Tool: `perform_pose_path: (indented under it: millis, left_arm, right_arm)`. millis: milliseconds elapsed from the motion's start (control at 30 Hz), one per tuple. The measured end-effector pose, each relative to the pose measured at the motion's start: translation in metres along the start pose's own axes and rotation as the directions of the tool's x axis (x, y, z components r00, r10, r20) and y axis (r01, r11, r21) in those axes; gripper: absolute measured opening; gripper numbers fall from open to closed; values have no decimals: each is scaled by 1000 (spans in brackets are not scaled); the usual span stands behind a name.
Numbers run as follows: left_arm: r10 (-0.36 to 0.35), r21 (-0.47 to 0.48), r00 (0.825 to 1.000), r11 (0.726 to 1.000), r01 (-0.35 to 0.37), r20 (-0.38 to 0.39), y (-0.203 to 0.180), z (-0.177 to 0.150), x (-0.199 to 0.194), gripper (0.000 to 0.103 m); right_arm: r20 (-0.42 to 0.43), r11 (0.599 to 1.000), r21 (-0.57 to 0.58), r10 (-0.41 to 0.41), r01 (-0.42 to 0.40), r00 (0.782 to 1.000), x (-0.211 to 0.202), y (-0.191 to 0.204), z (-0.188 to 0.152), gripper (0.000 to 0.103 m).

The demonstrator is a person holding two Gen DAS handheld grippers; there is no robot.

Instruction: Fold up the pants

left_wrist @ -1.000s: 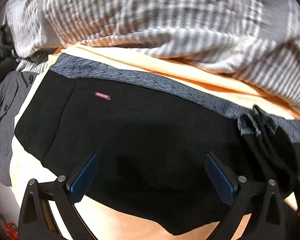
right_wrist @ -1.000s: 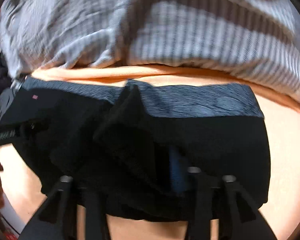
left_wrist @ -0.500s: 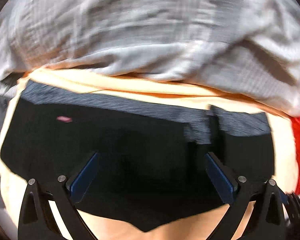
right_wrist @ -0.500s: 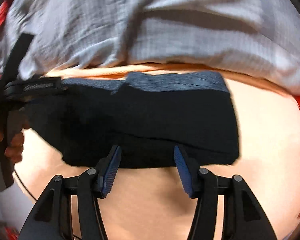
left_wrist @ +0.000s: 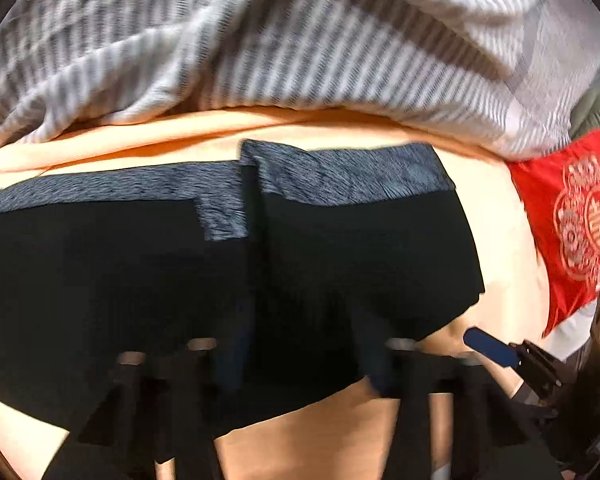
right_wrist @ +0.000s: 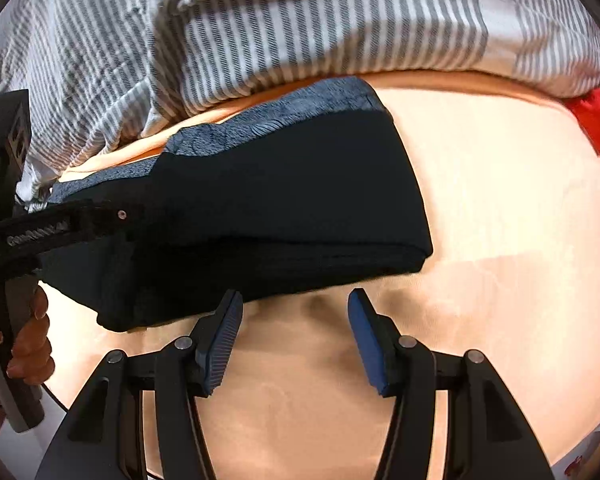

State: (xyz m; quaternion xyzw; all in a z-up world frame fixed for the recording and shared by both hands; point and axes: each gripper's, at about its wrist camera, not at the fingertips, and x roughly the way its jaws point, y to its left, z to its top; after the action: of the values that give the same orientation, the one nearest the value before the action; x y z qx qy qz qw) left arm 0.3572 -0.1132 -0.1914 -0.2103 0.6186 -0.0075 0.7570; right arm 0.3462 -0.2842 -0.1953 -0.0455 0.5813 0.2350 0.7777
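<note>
Two grippers are in play over one pair of black pants [right_wrist: 284, 196], which lies folded on the peach bed sheet [right_wrist: 500, 200], its grey waistband [right_wrist: 268, 120] turned toward the striped duvet [right_wrist: 300, 20] heaped beyond it. I find my right gripper [right_wrist: 296, 334] spread, nothing between its blue pads, just short of the near folded edge and apart from it. My left gripper [left_wrist: 296, 360] is blurred in its own view; its jaws are closing with black cloth lying between them, though I cannot tell whether the pads bear on the fabric yet. From the right wrist view, that left gripper [right_wrist: 112, 216] reaches in over the left part of the pants, with the person's hand [right_wrist: 28, 344] on its handle. In the left view the waistband shows a step where one layer overlaps another, so I judge the fold to be made but not squared. I judge the cloth light, soft and limp, a stretch knit that will sag and slide over itself rather than hold a crease; a one-point pinch would let the layers slip apart. I would take hold at the thick near fold, through all layers, one gripper toward each end. A red cloth [left_wrist: 572, 232] lies at the right, well apart from the work
</note>
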Motion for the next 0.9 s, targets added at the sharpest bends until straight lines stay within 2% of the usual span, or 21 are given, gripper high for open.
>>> perform_pose_path:
  millis: [33, 67, 100, 133, 200, 300, 400, 500, 700, 800, 900]
  left_arm:
    - [17, 17, 1000, 1000, -18, 8, -4, 0, 0, 21]
    - [16, 22, 1000, 1000, -17, 15, -5, 0, -2, 14]
    - [0, 13, 1000, 1000, 0, 23, -5, 0, -5, 14]
    - [-25, -1, 999, 1000, 26, 41, -5, 0, -12, 9]
    - [-50, -12, 997, 999, 51, 57, -5, -2, -20, 9]
    - [-54, -9, 998, 998, 55, 34, -8, -11, -21, 9]
    - [-36, 12, 999, 999, 36, 0, -11, -28, -18, 6]
    - [-25, -7, 999, 1000, 24, -31, -5, -42, -8, 6]
    - [-11, -12, 999, 1000, 10, -40, 2, -44, 2, 6]
    - [71, 8, 997, 997, -70, -26, 3, -47, -10, 7]
    - [95, -28, 995, 995, -96, -31, 18, -51, -25, 7]
  right_arm:
    - [-4, 1000, 7, 3, -3, 1000, 1, -2, 0, 59]
    - [-7, 1000, 14, 7, -6, 1000, 2, -4, -1, 59]
    - [-9, 1000, 19, 12, -12, 1000, 4, -5, -1, 59]
    - [-12, 1000, 22, 16, -16, 1000, 4, -6, -1, 59]
    - [-13, 999, 25, 23, -22, 1000, 3, -7, -2, 59]
    - [-21, 999, 32, 33, -32, 999, 2, -8, -1, 59]
    - [-28, 997, 55, 53, -51, 998, 0, -8, 1, 59]
    - [-20, 997, 51, 67, -66, 998, -5, -6, 1, 59]
    - [-25, 996, 50, 69, -67, 997, -2, -6, 1, 59]
    - [-29, 995, 56, 82, -81, 996, -4, -5, 3, 59]
    - [-26, 995, 37, 94, -93, 995, -5, 0, 4, 59]
